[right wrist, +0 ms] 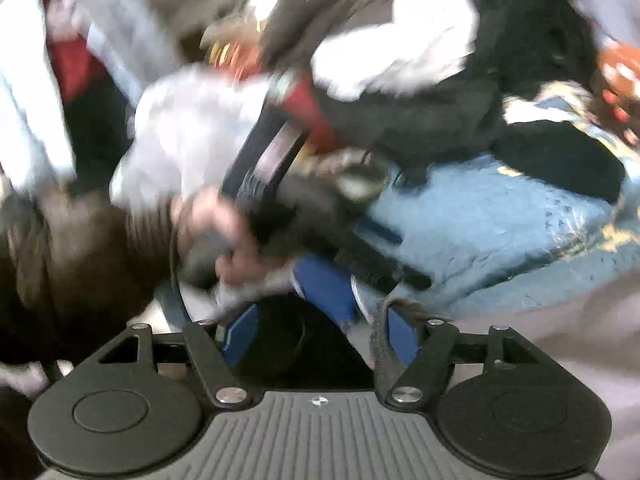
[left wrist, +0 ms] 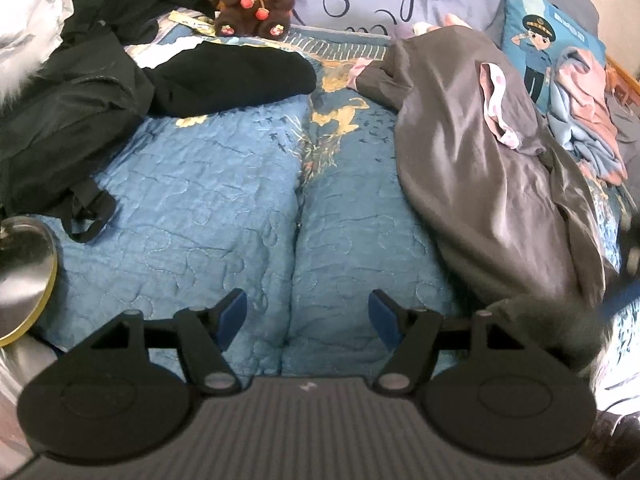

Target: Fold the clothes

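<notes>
A grey garment [left wrist: 472, 152] lies crumpled on the right of the blue quilt [left wrist: 224, 200], with a pink dotted cloth [left wrist: 496, 104] on top of it. My left gripper [left wrist: 308, 312] hangs open over bare quilt, nothing between its blue pads. In the blurred right wrist view my right gripper [right wrist: 320, 332] stands open. A dark fuzzy hem [right wrist: 380, 344] of the grey garment [right wrist: 540, 320] lies along the inner side of its right finger, and no pad presses on it. Just ahead, a hand [right wrist: 224, 236] in a brown sleeve holds the other gripper's handle.
A black coat [left wrist: 68, 108] and a black folded piece [left wrist: 240, 76] lie at the left. At the back sit a red-panda plush toy [left wrist: 256, 0] and pillows. Pink and blue clothes [left wrist: 584, 104] are heaped at the far right. A round mirror [left wrist: 24, 272] stands at the left edge.
</notes>
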Tool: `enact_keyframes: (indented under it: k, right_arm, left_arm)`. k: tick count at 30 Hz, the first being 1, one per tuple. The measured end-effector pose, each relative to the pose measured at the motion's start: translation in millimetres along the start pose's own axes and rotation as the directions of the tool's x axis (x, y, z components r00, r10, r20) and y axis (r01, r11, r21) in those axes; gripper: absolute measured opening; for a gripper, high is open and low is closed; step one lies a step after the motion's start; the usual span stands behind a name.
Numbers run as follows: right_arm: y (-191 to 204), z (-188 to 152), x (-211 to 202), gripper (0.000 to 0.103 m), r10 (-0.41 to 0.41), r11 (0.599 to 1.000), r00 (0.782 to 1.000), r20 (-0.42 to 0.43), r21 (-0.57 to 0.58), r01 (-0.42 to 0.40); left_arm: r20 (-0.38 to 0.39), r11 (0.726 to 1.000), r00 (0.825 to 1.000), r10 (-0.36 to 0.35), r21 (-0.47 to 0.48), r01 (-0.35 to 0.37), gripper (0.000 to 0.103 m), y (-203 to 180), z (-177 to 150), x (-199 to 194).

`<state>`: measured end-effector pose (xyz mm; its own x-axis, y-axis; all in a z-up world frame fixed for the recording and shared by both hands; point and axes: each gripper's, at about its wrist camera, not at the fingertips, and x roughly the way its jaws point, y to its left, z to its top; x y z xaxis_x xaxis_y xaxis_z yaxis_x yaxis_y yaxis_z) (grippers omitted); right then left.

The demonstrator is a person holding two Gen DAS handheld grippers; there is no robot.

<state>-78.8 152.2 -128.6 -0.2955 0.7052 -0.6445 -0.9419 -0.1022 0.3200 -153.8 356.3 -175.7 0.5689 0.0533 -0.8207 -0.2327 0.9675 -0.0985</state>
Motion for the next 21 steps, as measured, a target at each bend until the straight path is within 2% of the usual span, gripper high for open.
enact_keyframes:
  k: [1, 3, 8, 10, 15, 21]
  right_arm:
    - [6, -1, 11, 0.068, -0.002, 0.999, 0.999, -0.047, -0.039, 0.000]
    - [19, -5, 31, 0.064, -0.079, 0.990, 0.990, -0.114, -0.126, 0.064]
    - [-2, -8, 25, 0.065, -0.076, 0.997, 0.993, -0.092, 0.008, 0.077]
    - [-8, -9, 21, 0.065, -0.158, 0.987, 0.981, -0.113, 0.012, 0.160]
    - [-14, -15, 8, 0.067, -0.182, 0.983, 0.979, -0.089, 0.015, 0.184]
    - [-45, -32, -10, 0.067, -0.302, 0.941, 0.950, -0.084, 0.135, 0.311]
  left_arm:
    - [0.000, 1.000, 1.000, 0.003, -0.006, -0.003, 0.071, 1, 0, 0]
    - [0.001, 1.000, 1.000, 0.008, -0.018, -0.008, 0.072, 3, -2, -2]
    - [-0.006, 0.999, 1.000, 0.016, -0.040, -0.016, 0.072, 10, -6, -3]
    - [-0.014, 0.999, 1.000, 0.018, -0.042, -0.019, 0.072, 10, -7, -2]
    - [-0.030, 1.000, 0.999, 0.024, -0.006, -0.025, 0.073, 1, -9, 3]
    - [-0.028, 1.000, 0.999, 0.014, 0.009, -0.014, 0.073, -6, -5, 5]
